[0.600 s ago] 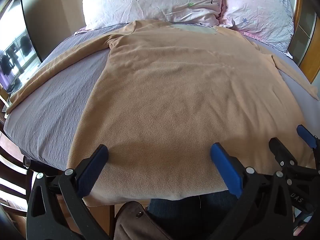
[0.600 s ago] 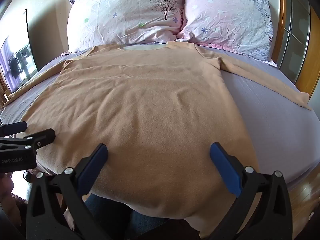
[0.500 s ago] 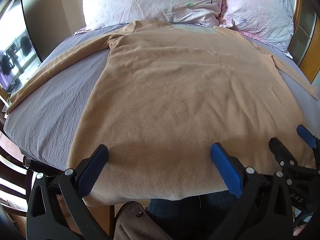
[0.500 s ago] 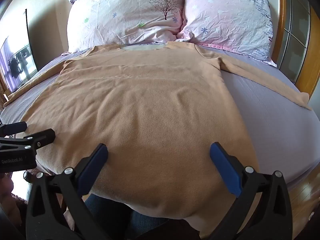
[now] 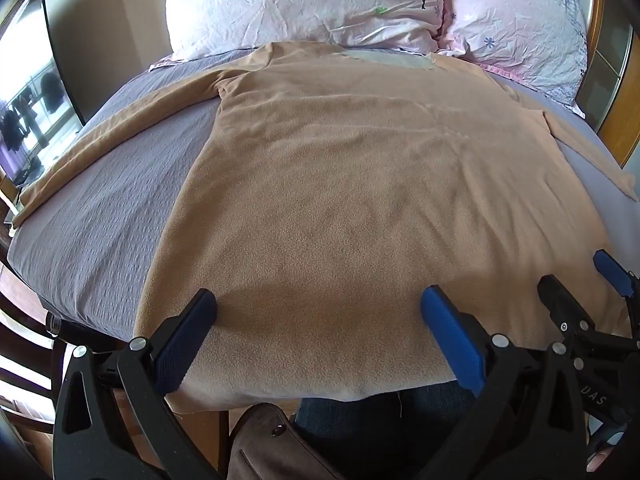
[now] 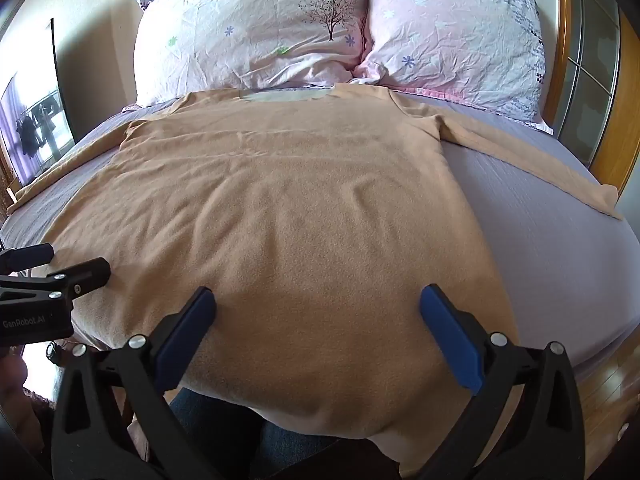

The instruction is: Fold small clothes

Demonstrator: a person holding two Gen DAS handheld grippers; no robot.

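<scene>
A tan long-sleeved fleece top [image 5: 360, 184] lies flat on the bed, collar toward the pillows, sleeves spread to both sides, hem hanging over the near edge. It also shows in the right wrist view [image 6: 304, 216]. My left gripper [image 5: 320, 340] is open and empty, hovering over the hem on the left half. My right gripper [image 6: 320, 340] is open and empty over the hem on the right half. The right gripper shows at the right edge of the left wrist view [image 5: 592, 304]; the left gripper shows at the left edge of the right wrist view [image 6: 48, 276].
The bed has a grey-purple sheet [image 5: 104, 216]. Two floral pillows [image 6: 256, 32] lean at the head. A wooden headboard and glass-panelled frame [image 6: 592, 92] stand on the right. A mirror or screen [image 5: 28, 112] stands at the left. A brown bag [image 5: 272, 448] sits below the near edge.
</scene>
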